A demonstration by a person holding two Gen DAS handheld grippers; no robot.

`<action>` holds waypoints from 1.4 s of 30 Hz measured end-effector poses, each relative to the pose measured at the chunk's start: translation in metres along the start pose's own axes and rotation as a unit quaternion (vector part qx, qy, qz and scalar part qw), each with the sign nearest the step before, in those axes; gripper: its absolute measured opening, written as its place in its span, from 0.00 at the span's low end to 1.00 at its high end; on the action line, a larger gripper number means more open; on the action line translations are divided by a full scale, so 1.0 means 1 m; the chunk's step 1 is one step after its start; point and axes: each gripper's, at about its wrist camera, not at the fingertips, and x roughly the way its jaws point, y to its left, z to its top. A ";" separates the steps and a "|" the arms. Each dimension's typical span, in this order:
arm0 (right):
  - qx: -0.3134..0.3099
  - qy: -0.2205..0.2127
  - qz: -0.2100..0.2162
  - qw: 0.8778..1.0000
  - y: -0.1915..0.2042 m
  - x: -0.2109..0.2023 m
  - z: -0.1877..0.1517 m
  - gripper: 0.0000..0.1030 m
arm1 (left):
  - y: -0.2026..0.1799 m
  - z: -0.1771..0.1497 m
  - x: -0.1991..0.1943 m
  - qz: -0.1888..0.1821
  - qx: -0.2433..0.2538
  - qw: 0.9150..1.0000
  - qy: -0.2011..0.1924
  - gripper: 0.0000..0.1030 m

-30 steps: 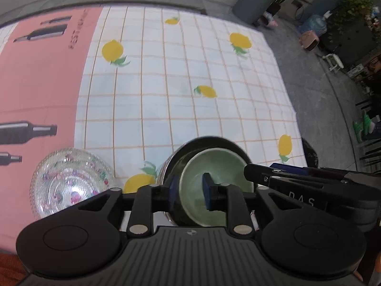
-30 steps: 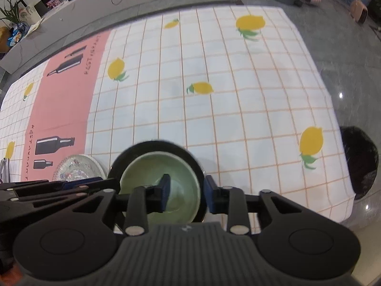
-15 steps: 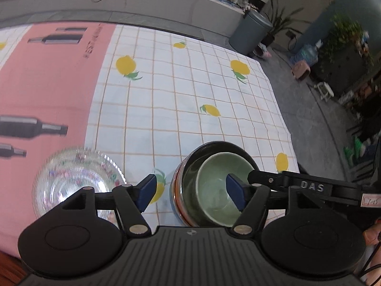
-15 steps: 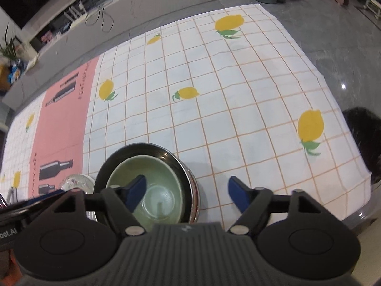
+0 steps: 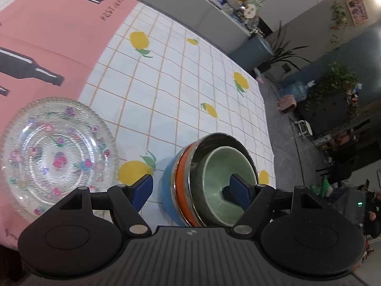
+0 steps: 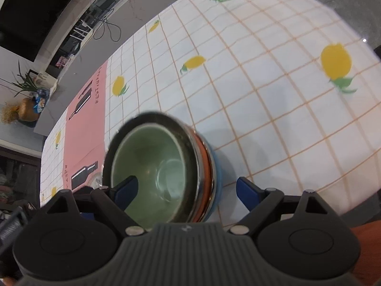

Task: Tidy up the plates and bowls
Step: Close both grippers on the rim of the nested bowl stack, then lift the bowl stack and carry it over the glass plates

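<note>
risk: both grippers are spread around the same stack of bowls [image 5: 190, 186], so if either one closes off-centre it'll likely grab just a rim and tip the whole nest over
cause: the stack sits pretty near the table [image 6: 273, 109] edge by the looks of it, a shove that way could send it off
other risk: the glass plate [image 5: 57, 152] is just beside the stack, a sloppy swing from the left could knock it
left gripper [image 5: 190, 189]: jaws opening, wide apart, one finger outside the blue bowl, the other hanging over the green bowl [image 5: 221, 166], pressing on nothing
right gripper [image 6: 188, 191]: same deal, jaws opening, straddling the stack's other side, nothing clamped
the stack: green bowl nested in a shiny metal bowl [image 6: 195, 147], orange and blue ones under that, looks seated and level
plate: clear, flower print, flat on the pink part of the cloth, still separate from the bowls
</note>
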 end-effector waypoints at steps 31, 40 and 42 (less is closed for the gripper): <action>0.082 0.051 0.023 0.995 -0.021 0.039 0.007 0.66 | 0.028 -0.008 0.060 -0.035 -0.067 0.996 0.054 0.70; 0.092 0.036 0.023 0.995 -0.031 0.028 0.008 0.61 | 0.010 -0.012 0.067 0.006 -0.052 0.997 0.058 0.62; 0.092 0.038 0.025 0.995 -0.032 0.028 0.007 0.60 | 0.004 -0.013 0.066 0.019 -0.043 0.997 0.053 0.62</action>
